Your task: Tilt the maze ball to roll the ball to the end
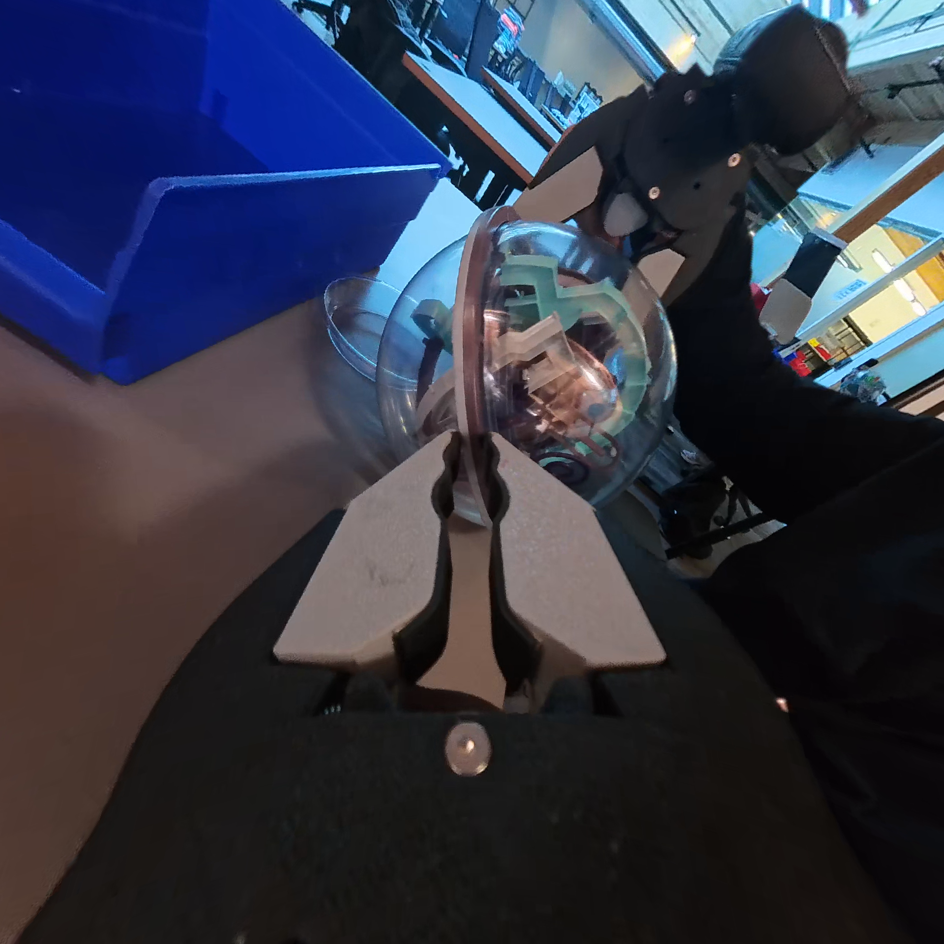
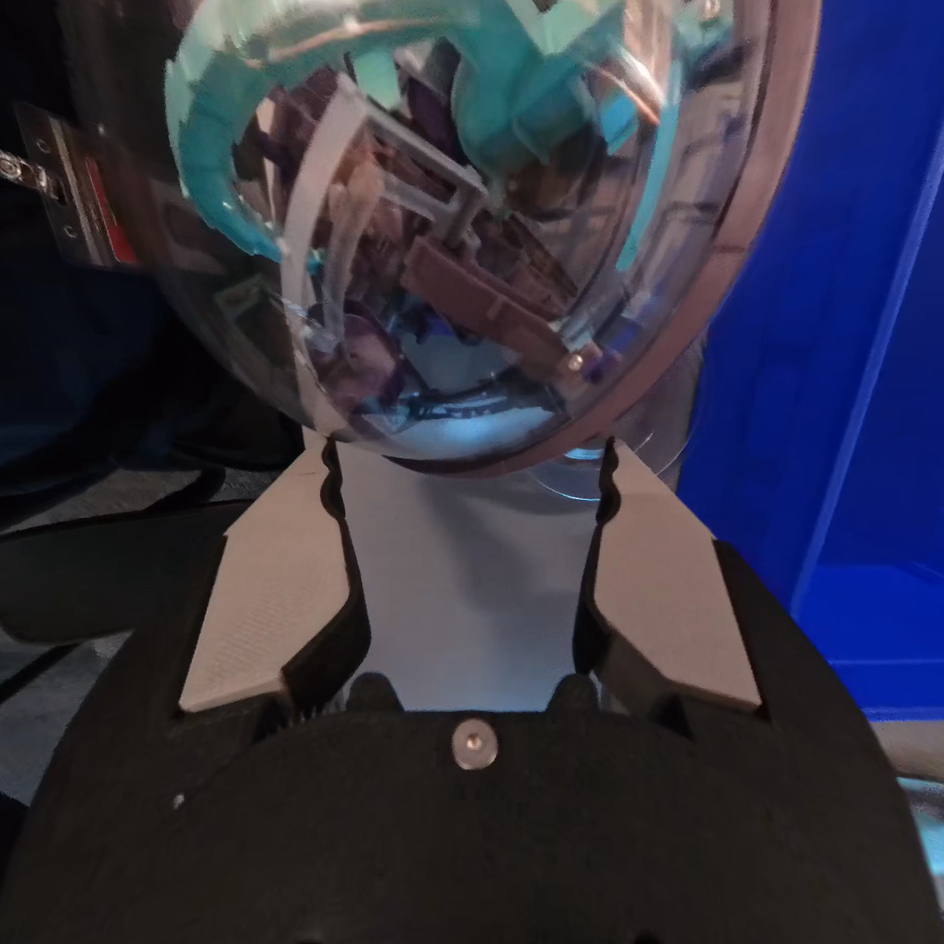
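Maze ball sits tilted above the table, beside a blue bin; left tongs pinch its rim, right tongs spread wide at its shell.

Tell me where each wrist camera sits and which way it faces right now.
Left wrist view: behind the left tool, looking along its fingers, which pinch the maze ball's rim; the right tool and a dark sleeve show beyond.
Right wrist view: behind the right tool, jaws wide open, the maze ball just ahead of the fingertips.
Shared: the maze ball, the blue bin and the clear stand.
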Demonstrator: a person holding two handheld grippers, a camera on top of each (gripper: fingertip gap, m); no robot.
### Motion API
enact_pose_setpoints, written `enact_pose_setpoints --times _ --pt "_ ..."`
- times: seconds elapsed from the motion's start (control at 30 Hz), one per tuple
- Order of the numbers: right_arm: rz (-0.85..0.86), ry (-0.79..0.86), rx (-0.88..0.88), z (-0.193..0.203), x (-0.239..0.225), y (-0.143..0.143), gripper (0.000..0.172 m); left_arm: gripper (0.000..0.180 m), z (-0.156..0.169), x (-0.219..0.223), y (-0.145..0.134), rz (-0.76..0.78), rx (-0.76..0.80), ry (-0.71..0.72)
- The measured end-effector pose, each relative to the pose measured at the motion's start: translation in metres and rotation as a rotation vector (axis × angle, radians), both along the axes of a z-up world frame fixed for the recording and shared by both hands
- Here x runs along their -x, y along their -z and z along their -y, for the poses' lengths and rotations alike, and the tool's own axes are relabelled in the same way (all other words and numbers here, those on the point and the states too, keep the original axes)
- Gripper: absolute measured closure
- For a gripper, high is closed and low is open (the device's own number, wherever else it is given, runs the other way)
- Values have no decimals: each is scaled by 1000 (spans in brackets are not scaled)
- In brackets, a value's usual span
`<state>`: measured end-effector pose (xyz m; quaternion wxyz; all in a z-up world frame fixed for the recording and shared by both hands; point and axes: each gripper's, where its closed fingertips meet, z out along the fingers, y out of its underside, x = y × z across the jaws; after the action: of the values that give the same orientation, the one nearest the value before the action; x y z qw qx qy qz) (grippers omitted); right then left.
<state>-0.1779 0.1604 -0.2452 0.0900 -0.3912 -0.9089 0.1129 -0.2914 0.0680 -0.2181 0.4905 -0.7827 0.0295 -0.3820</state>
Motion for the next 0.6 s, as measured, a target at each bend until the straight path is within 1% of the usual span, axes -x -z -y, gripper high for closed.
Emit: enact_pose_setpoints --times 0.17,0.27,0.37,0.43,0.47,0.53,0.6 --pt "-57 49 64 -6 -2 1 77 175 -1 1 1 42 35 -28" --pt "-127 92 138 -10 -6 -3 80 175 -1 3 2 44 50 -47" --pt "-237 158 290 -12 -8 -10 85 175 -2 4 2 46 51 -55" --pt "-310 212 397 -13 -10 -14 93 175 -2 4 2 50 50 -60" --pt "-336 235 455 -11 -11 -15 94 175 -2 4 2 53 50 -60" --pt "-366 262 557 -4 -15 -14 96 175 -3 5 2 54 51 -61" --pt "-383 273 598 1 -18 -9 96 175 -3 4 1 57 49 -57"
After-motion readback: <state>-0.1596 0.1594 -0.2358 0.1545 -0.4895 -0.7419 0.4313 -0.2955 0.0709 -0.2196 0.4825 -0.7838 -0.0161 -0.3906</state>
